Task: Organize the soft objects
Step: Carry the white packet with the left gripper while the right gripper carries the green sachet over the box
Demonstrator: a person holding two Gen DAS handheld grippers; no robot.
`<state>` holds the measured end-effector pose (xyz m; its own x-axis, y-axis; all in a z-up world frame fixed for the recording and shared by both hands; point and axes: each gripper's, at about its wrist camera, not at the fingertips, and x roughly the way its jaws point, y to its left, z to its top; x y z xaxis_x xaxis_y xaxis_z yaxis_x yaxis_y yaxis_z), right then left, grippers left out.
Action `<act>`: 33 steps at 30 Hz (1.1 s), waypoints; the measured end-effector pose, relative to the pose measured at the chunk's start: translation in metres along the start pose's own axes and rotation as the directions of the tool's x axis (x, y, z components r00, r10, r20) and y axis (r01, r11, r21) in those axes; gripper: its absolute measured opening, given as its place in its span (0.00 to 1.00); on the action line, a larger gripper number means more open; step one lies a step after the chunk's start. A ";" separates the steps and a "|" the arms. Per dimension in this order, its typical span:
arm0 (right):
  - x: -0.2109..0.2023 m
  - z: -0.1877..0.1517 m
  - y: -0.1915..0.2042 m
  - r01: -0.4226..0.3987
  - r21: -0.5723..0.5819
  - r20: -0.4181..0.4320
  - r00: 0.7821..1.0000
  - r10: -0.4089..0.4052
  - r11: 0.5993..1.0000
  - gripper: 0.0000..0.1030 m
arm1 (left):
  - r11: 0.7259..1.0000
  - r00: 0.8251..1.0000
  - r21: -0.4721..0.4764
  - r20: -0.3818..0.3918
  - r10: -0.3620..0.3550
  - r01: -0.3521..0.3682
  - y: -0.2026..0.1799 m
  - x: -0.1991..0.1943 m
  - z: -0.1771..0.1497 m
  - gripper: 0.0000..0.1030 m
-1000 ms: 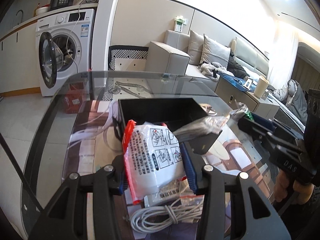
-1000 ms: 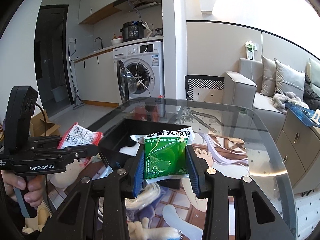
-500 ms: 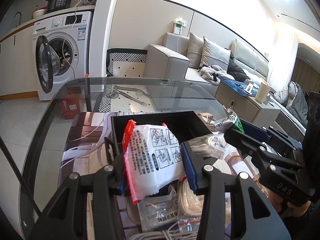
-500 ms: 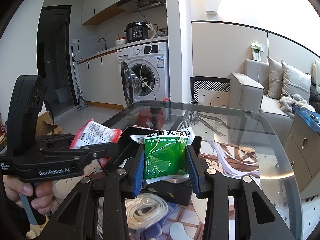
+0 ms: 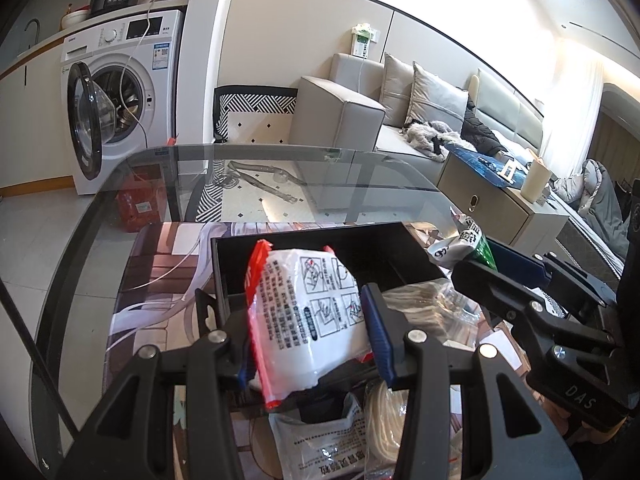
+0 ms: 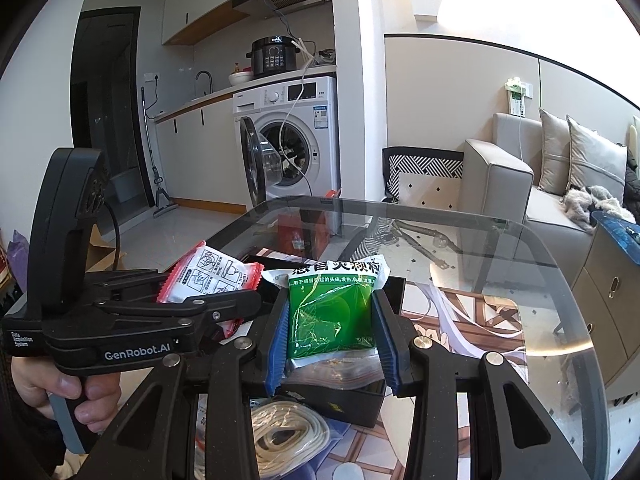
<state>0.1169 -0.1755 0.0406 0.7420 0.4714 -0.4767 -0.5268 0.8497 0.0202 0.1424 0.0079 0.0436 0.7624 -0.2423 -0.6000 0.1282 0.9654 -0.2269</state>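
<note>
My left gripper point(image 5: 308, 320) is shut on a white sachet with red edges point(image 5: 308, 308) and holds it over the near side of a black open box point(image 5: 320, 244). My right gripper point(image 6: 332, 320) is shut on a green and white sachet point(image 6: 332, 312), held above the same black box point(image 6: 352, 396). The right gripper also shows at the right of the left wrist view point(image 5: 532, 296), and the left gripper with its white sachet point(image 6: 208, 276) shows at the left of the right wrist view. A clear bag with brownish contents point(image 5: 432, 304) lies in the box.
The box stands on a glass table point(image 5: 120, 208) with a printed mat. A coiled white cable in a bag point(image 6: 284, 432) and another white sachet point(image 5: 320, 444) lie in front of the box. A washing machine point(image 5: 116, 92) and grey sofa point(image 5: 344, 112) stand beyond.
Both grippers have moved forward with their sachets, from in front of the box to above it. The white cable and loose sachets have slid toward the bottom of the views.
</note>
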 end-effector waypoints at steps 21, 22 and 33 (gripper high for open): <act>0.026 0.002 -0.013 0.004 0.021 -0.052 0.999 -0.003 1.000 0.37 | 1.000 0.999 0.000 -0.028 0.026 -0.026 0.004 0.028 0.010 0.44; 0.028 0.003 -0.013 0.003 0.020 -0.055 0.999 -0.002 1.000 0.37 | 1.000 0.999 -0.001 -0.030 0.026 -0.026 0.004 0.030 0.010 0.44; 0.040 0.001 -0.018 0.003 0.018 -0.081 0.997 -0.002 1.000 0.37 | 1.000 0.998 0.025 -0.053 0.019 -0.017 -0.003 0.042 0.008 0.44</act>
<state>0.1567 -0.1713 0.0223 0.7067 0.4491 -0.5467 -0.5171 0.8553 0.0343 0.1788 -0.0047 0.0251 0.7298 -0.2290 -0.6441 0.1311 0.9716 -0.1969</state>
